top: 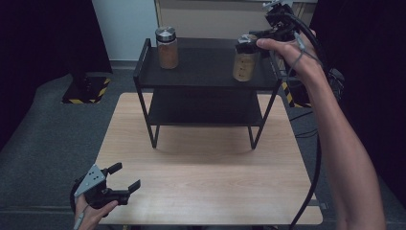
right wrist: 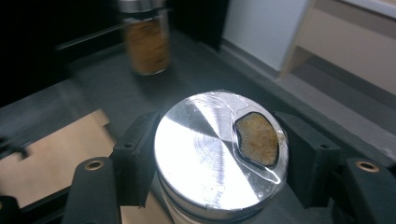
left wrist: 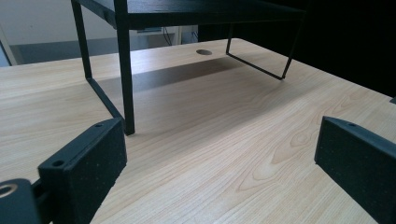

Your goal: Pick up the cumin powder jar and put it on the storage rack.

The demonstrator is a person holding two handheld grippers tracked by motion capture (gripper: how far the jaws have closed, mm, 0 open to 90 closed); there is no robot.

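While the right claw [top: 250, 42] reaches over the far right part of the black shelf rack [top: 206, 79], its jaws sit on either side of the silver lid [right wrist: 219, 149] of a spice jar [top: 245, 61] standing on the top shelf, pressed against the lid's rim and clamped on it. On that lid, toward the claw's right jaw, a dark-edged opening shows brownish contents under clear film. Beyond this claw, farther along the same shelf, stands a second jar [top: 167, 48] with a silver cap and orange-brown filling, well apart from the held one. Near the front left corner of the wooden table [top: 206, 191], the left claw [top: 123, 176] rests low in the person's left hand [top: 88, 213], jaws spread wide apart with nothing between them; ahead of it rises the rack's nearest black leg [left wrist: 125, 70]
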